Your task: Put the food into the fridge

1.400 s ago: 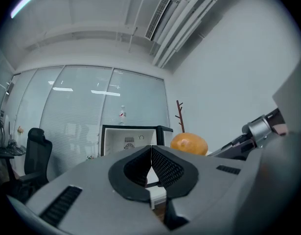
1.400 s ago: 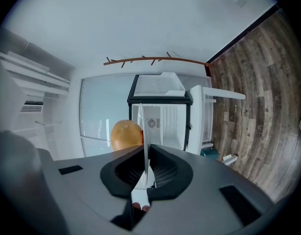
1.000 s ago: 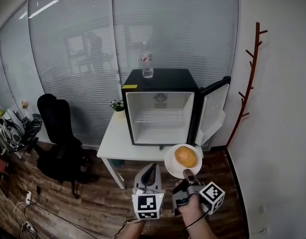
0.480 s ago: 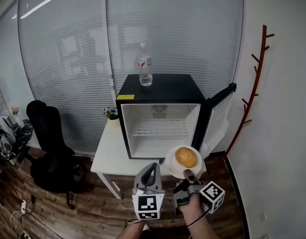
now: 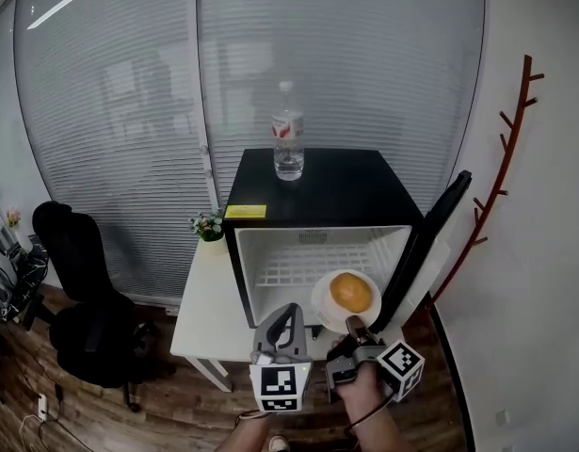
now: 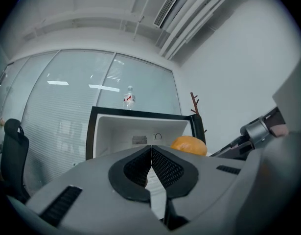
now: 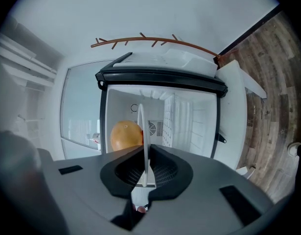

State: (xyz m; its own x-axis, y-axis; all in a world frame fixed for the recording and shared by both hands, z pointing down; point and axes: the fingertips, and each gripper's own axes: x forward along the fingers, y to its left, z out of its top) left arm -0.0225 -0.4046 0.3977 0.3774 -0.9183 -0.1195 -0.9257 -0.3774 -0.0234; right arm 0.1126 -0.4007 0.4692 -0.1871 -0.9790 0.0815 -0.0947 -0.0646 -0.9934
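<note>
Open fridge (image 5: pixel 336 182) ahead; right claw (image 5: pixel 351 325) level, clamps plate (image 5: pixel 322 311) rim, food (image 5: pixel 351 293) on top; left claw (image 5: pixel 289 312) closed, empty.

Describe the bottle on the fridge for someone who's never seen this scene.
Find the black mini fridge, door open, on the white table by the blinds. On its top stands a clear plastic bottle, upright. It is the only thing up there, with a red-and-white label; the small potted plant sits lower, on the table.
</note>
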